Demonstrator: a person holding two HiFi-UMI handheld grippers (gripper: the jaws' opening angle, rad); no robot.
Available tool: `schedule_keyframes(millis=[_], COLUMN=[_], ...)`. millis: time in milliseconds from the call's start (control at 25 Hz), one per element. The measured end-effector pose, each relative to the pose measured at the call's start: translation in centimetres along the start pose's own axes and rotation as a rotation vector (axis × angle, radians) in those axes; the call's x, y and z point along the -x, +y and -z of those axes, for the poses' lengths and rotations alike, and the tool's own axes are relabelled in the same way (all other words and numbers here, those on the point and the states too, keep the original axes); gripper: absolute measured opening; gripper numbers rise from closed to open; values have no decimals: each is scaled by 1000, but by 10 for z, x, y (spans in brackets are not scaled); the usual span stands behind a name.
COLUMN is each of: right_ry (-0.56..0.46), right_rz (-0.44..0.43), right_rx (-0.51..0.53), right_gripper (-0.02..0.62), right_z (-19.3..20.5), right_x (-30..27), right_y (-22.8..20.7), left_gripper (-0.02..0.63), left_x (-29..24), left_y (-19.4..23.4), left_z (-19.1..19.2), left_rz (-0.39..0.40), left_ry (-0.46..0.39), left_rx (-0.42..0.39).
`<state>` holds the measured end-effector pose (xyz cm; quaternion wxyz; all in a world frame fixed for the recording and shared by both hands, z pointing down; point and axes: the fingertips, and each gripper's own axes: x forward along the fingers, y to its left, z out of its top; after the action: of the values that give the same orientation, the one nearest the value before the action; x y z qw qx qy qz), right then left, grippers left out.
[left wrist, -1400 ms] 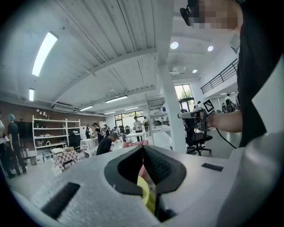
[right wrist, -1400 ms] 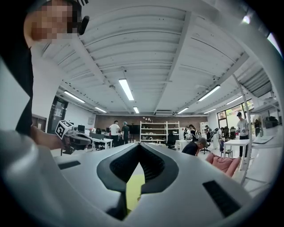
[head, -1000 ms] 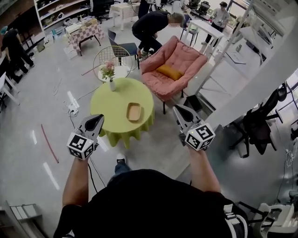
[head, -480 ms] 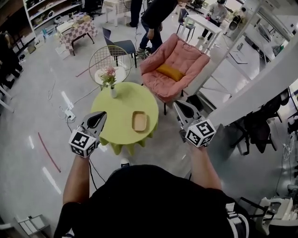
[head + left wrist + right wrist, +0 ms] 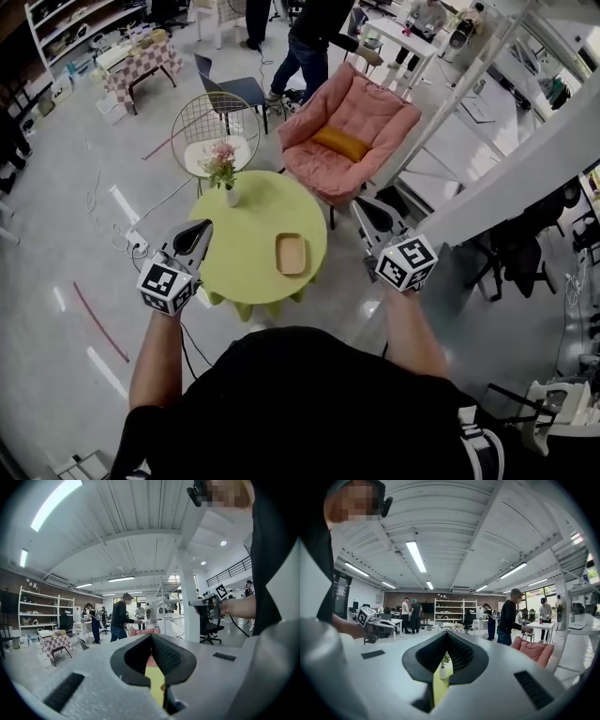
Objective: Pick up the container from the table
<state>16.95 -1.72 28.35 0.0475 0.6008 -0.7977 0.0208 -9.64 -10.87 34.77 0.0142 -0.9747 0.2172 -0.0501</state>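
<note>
Container (image 5: 292,254): shallow, tan, lying on the round green bench (image 5: 248,211), right of centre
Left tool (image 5: 197,230): jaws together, empty, by bench's left edge
Right tool (image 5: 362,210): jaws together, empty, right of bench

Round green table (image 5: 251,227) is open on the near side, nothing between the person and its rim. Top mostly bare: tan container (image 5: 292,254) right of centre with free room on every side, vase with flowers (image 5: 226,176) at far left rim, well apart from it. Wire chair (image 5: 211,127) just behind vase, and pink armchair (image 5: 356,141) crowds far right rim. Left gripper (image 5: 199,230) lines up with table's left rim in head view. Right gripper (image 5: 362,210) over bare floor between table and white slanted beam (image 5: 506,178). Cable clutter (image 5: 132,242) on floor left.
</note>
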Motion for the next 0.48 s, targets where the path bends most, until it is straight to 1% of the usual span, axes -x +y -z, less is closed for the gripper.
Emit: schedule_keyframes(millis=[240, 360, 480], right_ry=[13, 24, 27], right_rz=[22, 29, 45], right_rx=[6, 19, 7], right_gripper=[9, 9, 9], right_z=[2, 1, 0], right_x=[-31, -42, -53], right_y=[8, 11, 6], left_gripper=[17, 17, 17], left_x=[1, 3, 3], left_y=[35, 50, 63], left_z=[4, 15, 18], left_rz=[15, 13, 14], left_ry=[-30, -28, -29], left_rx=[0, 19, 31])
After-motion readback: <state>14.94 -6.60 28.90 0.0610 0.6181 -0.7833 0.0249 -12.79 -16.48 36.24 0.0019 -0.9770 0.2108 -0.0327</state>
